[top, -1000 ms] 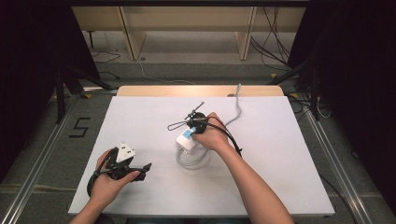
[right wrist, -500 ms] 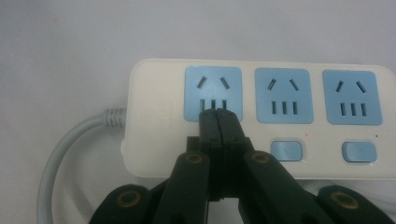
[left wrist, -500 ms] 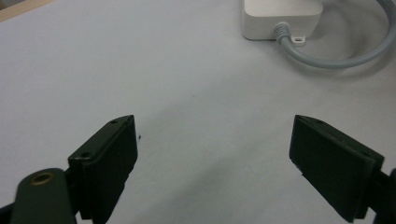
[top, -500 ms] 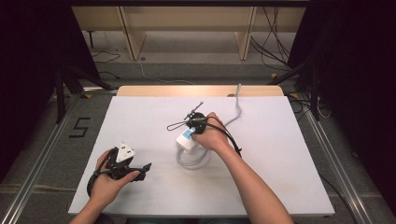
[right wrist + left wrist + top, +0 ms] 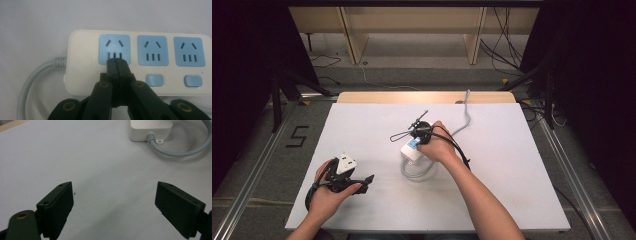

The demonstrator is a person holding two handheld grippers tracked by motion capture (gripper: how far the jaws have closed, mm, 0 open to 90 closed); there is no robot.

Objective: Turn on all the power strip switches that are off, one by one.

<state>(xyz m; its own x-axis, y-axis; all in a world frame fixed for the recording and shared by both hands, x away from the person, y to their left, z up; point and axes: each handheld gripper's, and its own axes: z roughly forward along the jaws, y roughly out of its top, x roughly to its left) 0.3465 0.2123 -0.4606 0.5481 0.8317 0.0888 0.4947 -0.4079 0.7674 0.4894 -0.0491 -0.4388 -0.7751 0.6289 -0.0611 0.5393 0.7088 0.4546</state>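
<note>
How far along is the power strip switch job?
Done: right tongs are shut, tips over the power strip where its first switch would sit. In hand: apparently pressing it. Left: two blue switches untouched; left tongs open and idle.

— What does the power strip (image 5: 140, 62) look made of?
— Smooth white plastic with a faint sheen; its socket faces (image 5: 114, 49) are matt pale-blue plastic, and its cable (image 5: 180, 151) has a smooth grey rubbery sheath.
— And the right gripper (image 5: 117, 62)?
— Matt black plastic, with brass-coloured metal rivets (image 5: 103, 85). The table (image 5: 522, 165) looks covered in a matt, smooth white sheet, with a wooden edge (image 5: 377, 97) at the far side.
</note>
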